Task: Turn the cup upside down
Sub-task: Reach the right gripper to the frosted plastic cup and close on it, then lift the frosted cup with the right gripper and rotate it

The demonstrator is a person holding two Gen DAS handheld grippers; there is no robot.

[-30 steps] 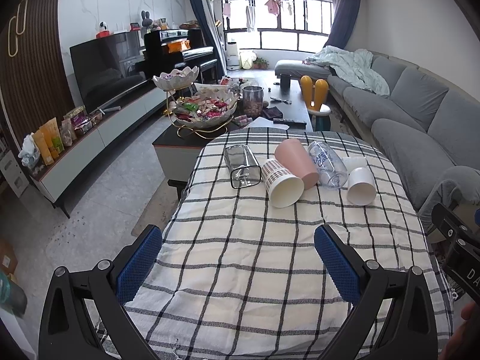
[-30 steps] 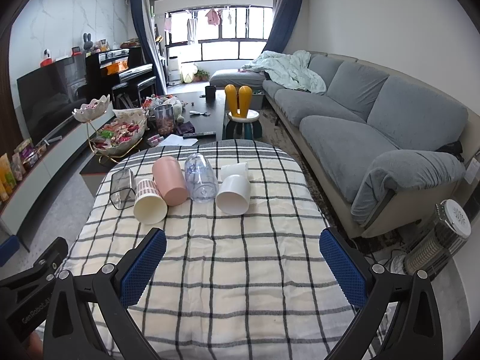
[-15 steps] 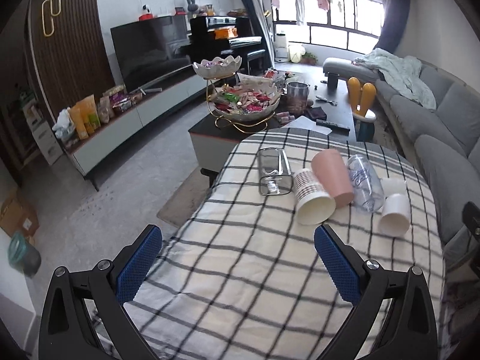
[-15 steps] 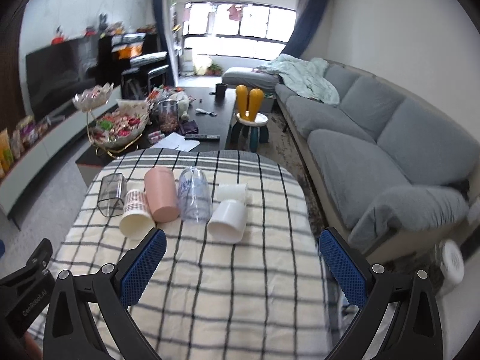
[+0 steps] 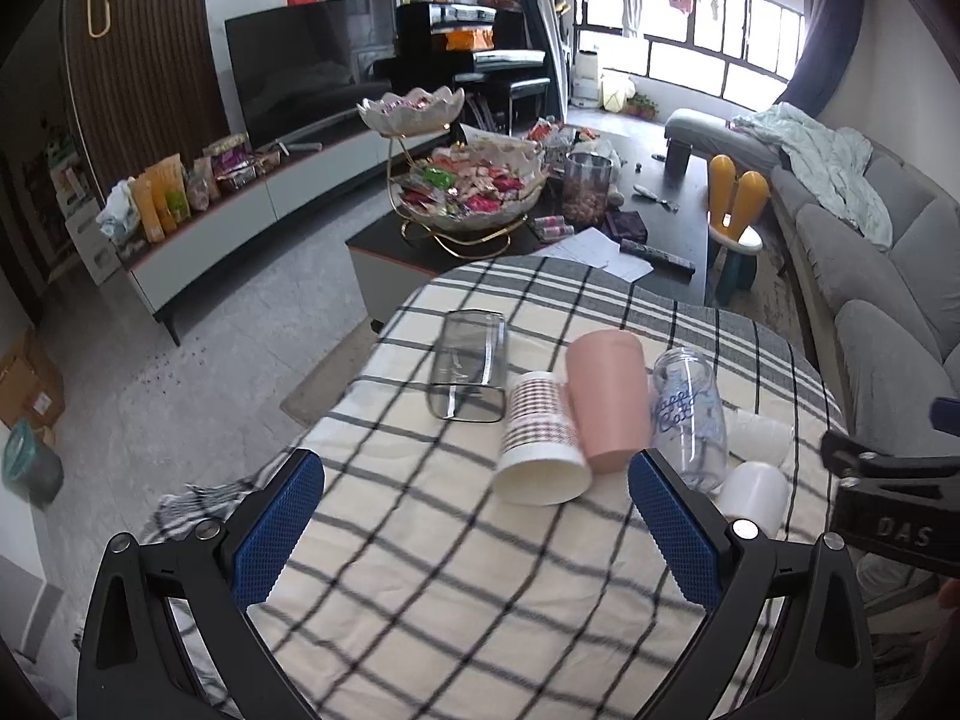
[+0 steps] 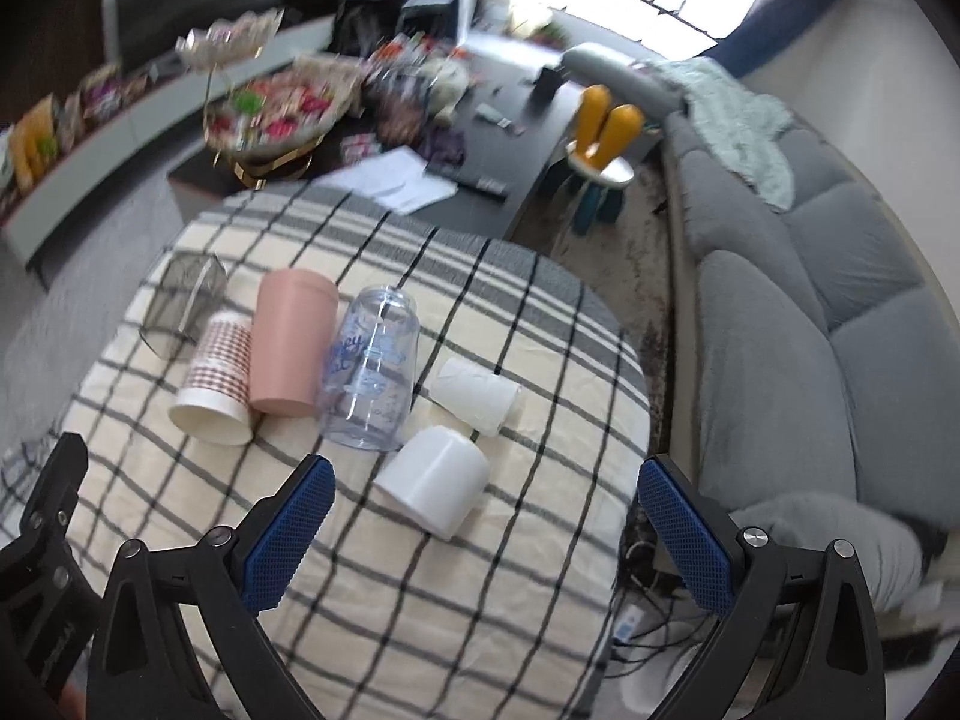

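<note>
Several cups lie on their sides in a row on the checked tablecloth point(image 5: 450, 600): a square clear glass point(image 5: 469, 373), a patterned paper cup point(image 5: 540, 450), a pink cup point(image 5: 609, 397), a clear printed cup point(image 5: 690, 417) and two white cups point(image 6: 435, 489) point(image 6: 477, 396). My left gripper point(image 5: 474, 534) is open and empty, just short of the paper cup. My right gripper point(image 6: 480, 531) is open and empty, its tips on either side of the near white cup, slightly short of it.
A dark coffee table point(image 5: 678, 228) with a candy stand point(image 5: 462, 192) sits beyond the table. A grey sofa point(image 6: 810, 312) runs along the right. A TV unit point(image 5: 240, 204) stands at the left. Cables lie on the floor point(image 6: 654, 624) by the table's right edge.
Both grippers have moved forward toward the cups. The right view has tilted down and closed in on the near white cup. Both stay open.
</note>
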